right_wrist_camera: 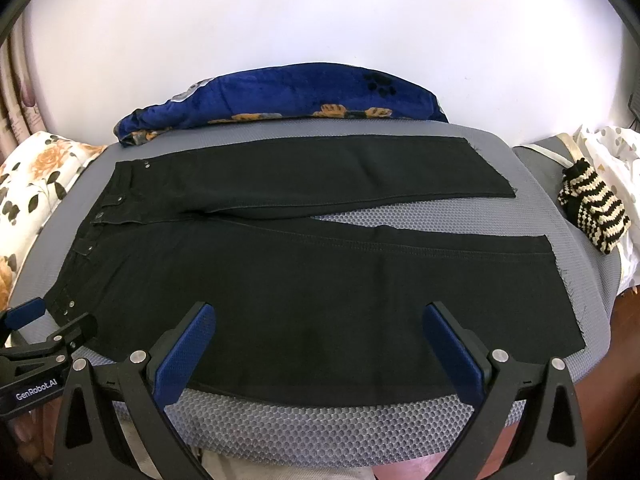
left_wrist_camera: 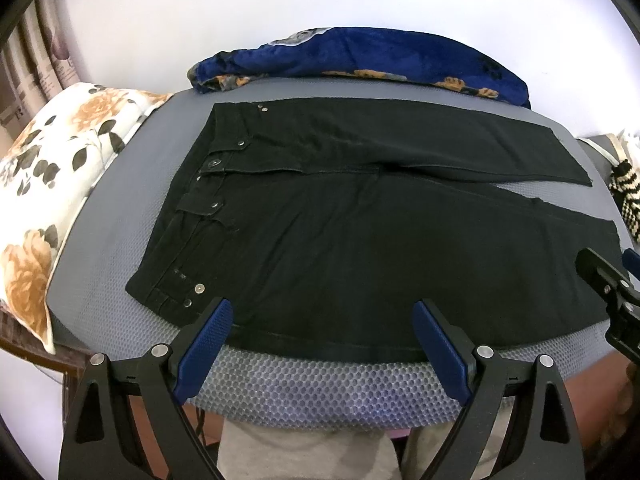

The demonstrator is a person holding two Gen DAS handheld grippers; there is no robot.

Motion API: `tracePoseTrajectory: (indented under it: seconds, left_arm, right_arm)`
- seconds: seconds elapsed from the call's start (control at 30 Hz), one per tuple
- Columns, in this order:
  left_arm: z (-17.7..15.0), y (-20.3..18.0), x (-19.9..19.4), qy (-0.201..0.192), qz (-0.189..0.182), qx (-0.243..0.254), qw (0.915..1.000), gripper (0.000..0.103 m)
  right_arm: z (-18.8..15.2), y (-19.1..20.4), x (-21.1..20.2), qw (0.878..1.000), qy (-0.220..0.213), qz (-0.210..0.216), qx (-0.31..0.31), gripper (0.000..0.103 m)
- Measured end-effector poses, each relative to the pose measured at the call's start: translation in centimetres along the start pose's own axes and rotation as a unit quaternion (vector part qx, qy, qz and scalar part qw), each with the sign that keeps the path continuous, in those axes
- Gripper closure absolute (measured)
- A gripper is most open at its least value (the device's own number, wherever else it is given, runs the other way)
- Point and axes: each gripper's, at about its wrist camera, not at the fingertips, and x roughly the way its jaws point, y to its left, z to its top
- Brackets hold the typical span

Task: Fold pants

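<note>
Lying flat on the grey mat [left_wrist_camera: 120, 208], black pants [left_wrist_camera: 340, 240] face left gripper [left_wrist_camera: 322, 308] and right gripper [right_wrist_camera: 318, 312], both wide open, empty.

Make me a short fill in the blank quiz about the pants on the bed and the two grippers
The black pants lie flat with the waistband toward the ____ side.
Both the left gripper and the right gripper are ____.
The two legs are spread ____, not stacked.

Missing words: left; open; apart
</note>
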Motion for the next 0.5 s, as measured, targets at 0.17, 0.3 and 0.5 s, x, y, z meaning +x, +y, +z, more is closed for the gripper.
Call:
tracePoseTrajectory:
  seconds: [0.17,0.3,0.5]
  left_arm:
    - [-0.02,0.01,0.01,0.0,0.0,0.001,1.0,0.012]
    - [-0.01,0.0,0.0,0.0,-0.001,-0.001,1.0,0.011]
    - [0.12,-0.01,0.15,0.0,-0.002,-0.001,1.0,0.011]
  right_arm:
    - [0.09,-0.12,0.21,1.0,0.003,0.002,0.001,0.0]
    - [0.2,-0.28,0.39,1.0,0.005,0.001,0.003,0.0]
    - [0.35,-0.25,0.59,1.0,0.008,0.001,0.001,0.0]
